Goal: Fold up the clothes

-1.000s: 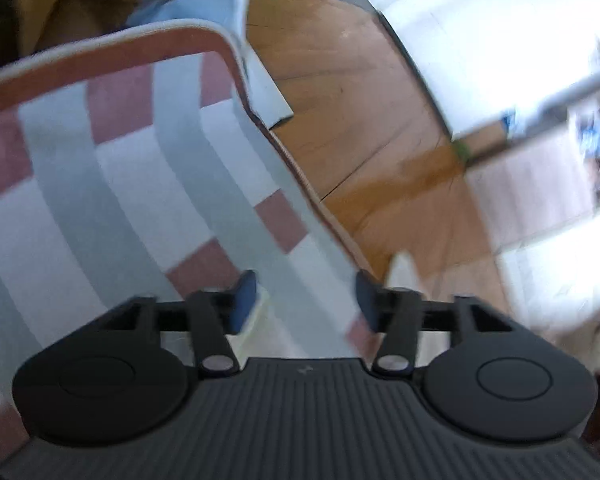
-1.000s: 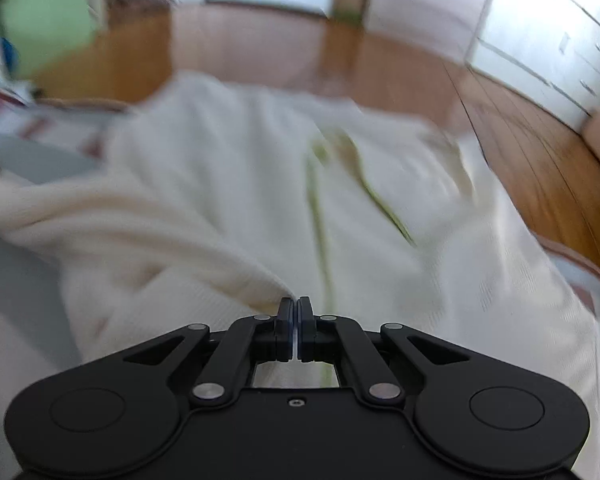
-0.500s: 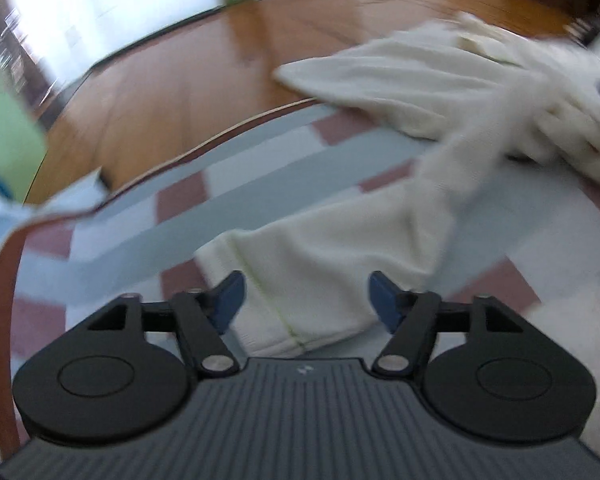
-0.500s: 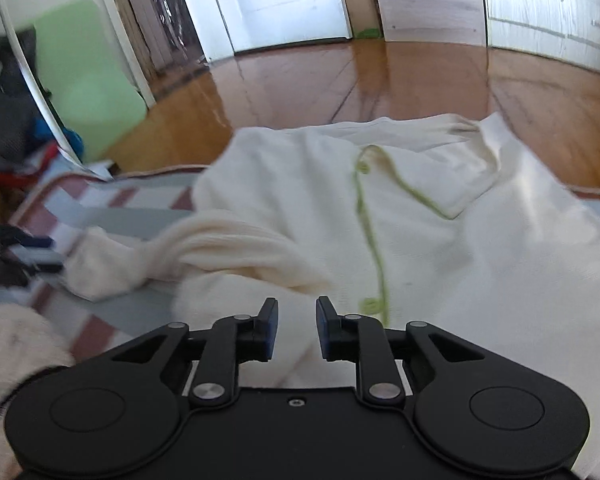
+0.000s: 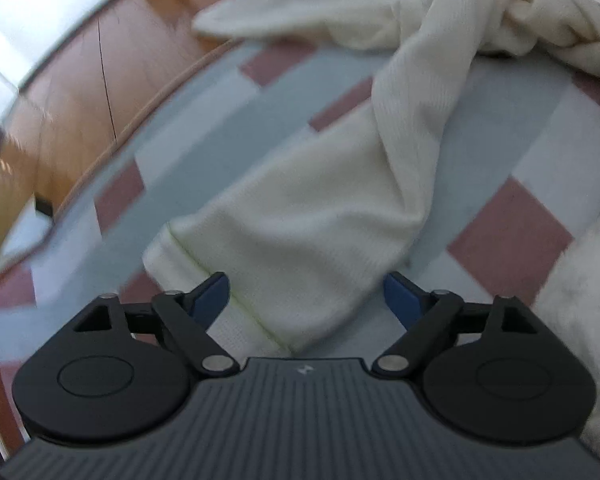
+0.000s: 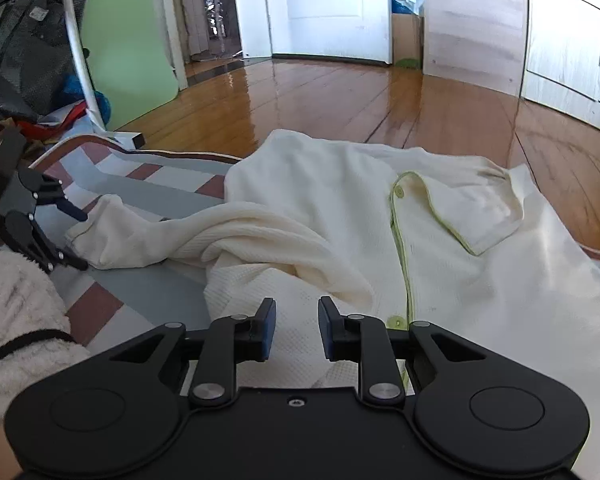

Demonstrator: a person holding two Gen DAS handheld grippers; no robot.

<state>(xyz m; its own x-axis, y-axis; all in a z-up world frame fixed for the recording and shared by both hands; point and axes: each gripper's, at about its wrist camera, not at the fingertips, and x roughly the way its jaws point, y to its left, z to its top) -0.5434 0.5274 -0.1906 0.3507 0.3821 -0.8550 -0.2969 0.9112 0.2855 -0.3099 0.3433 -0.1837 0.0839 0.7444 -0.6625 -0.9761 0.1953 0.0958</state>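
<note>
The sleeve's cuff (image 5: 236, 280) lay between the left tool's (image 5: 306, 294) wide, still-opening fingers, ungripped, its length running toward the shirt (image 6: 440, 264); the right tool (image 6: 296, 328) was parting, empty.

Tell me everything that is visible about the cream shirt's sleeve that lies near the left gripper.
The sleeve is cream, of a fine ribbed or waffle-like knit, with a hemmed cuff stitched in pale green. It runs out from the bunched shirt, twisted and creased, and lies on the checked blanket. The cuff end sits between the wide-open fingers of the left gripper; the pads do not visibly press on it.
</note>
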